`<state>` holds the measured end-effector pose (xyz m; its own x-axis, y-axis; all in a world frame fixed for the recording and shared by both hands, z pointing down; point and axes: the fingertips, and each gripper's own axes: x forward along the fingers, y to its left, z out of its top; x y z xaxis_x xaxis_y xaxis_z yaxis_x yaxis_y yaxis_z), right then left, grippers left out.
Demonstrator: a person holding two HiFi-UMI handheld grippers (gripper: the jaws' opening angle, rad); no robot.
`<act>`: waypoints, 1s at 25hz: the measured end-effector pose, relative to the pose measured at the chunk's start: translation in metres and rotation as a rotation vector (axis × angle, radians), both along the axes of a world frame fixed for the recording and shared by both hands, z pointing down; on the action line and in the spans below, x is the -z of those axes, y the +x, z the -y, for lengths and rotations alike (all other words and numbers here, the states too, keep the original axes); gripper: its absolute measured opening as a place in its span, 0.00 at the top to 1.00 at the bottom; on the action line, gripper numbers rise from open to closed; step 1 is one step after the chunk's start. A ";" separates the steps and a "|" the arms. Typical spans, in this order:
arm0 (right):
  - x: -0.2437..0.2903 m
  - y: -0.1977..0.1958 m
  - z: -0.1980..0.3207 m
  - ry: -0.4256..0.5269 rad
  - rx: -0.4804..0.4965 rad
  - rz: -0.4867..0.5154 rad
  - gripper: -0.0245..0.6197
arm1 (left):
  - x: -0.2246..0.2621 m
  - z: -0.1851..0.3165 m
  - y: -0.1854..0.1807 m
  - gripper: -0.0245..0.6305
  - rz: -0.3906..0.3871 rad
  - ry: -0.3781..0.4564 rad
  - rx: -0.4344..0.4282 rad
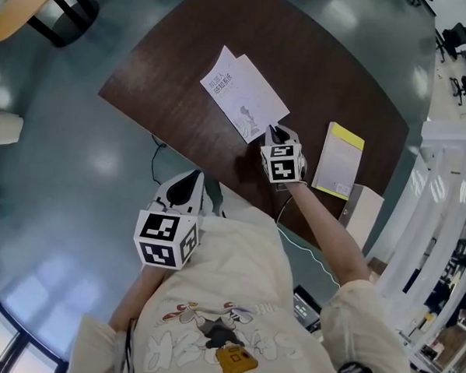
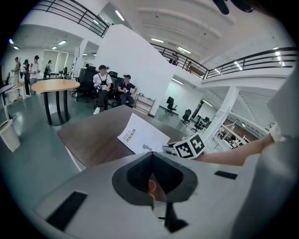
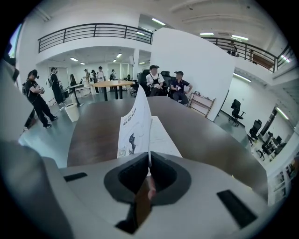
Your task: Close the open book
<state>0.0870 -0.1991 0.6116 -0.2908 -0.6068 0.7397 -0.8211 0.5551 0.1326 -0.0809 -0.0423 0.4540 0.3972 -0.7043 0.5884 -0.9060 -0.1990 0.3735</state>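
Note:
A white book (image 1: pixel 244 93) lies open on the dark brown table (image 1: pixel 325 62). My right gripper (image 1: pixel 273 132) is at the book's near corner, shut on the edge of its cover. In the right gripper view that printed cover (image 3: pixel 135 126) stands lifted almost upright out of the right gripper (image 3: pixel 149 163), with the white page lying flat to its right. My left gripper (image 1: pixel 188 183) hangs off the table's near edge, close to the person's body, with nothing in it. In the left gripper view its jaws meet at the left gripper (image 2: pixel 151 161), and the book (image 2: pixel 140 135) lies beyond.
A closed book with a yellow edge (image 1: pixel 339 160) lies on the table right of my right gripper. A white box (image 1: pixel 364 212) stands at the table's near right edge. A round wooden table (image 1: pixel 24 3) and a white bin (image 1: pixel 2 127) stand on the floor at left. People sit beyond the table (image 2: pixel 112 86).

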 end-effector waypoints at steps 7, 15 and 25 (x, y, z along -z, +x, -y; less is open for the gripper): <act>-0.011 0.014 0.016 -0.071 -0.070 0.049 0.94 | -0.002 0.014 0.008 0.95 0.019 -0.005 -0.002; -0.026 0.024 0.029 -0.151 -0.107 0.130 0.94 | -0.011 0.025 0.023 0.95 0.022 -0.036 -0.013; -0.044 0.035 0.041 -0.251 -0.136 0.265 0.93 | -0.025 0.041 0.042 0.95 0.034 -0.071 -0.015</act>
